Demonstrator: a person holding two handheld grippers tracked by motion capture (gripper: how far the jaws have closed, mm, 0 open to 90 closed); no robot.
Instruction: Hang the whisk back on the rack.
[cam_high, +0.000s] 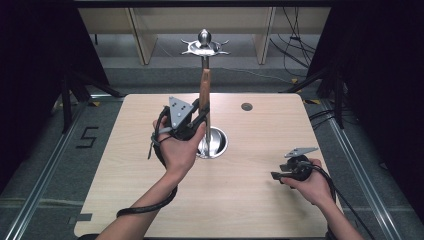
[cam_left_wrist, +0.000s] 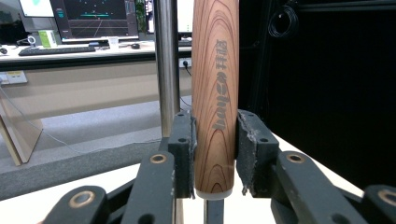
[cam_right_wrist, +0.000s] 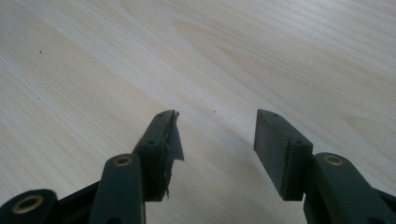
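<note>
- My left gripper (cam_high: 196, 114) sat left of centre over the counter (cam_high: 150, 200), raised above the surface, its grey three-cornered plate facing up and its cable looping back toward the near edge.
- Its fingers (cam_left_wrist: 182, 140) were clamped on a wooden handle (cam_left_wrist: 215, 93), one pad pressed to each side, near the handle's lower end where a pale cap showed.
- The wooden handle stood upright, just beside the steel pole (cam_left_wrist: 166, 65) of a stand; whether the two touched I could not tell.
- The stand's round metal base (cam_high: 216, 142) rested on the counter at about its middle, and its star-shaped top with hooks (cam_high: 205, 46) rose at the far side of the high view.
- A small dark round spot (cam_high: 246, 106) lay on the counter to the right of the pole, toward the far edge.
- My right gripper (cam_high: 280, 175) hovered low near the counter's right edge, well apart from the stand.
- Its fingers (cam_right_wrist: 161, 140) stood wide with nothing between them, bare wood grain beneath.
</note>
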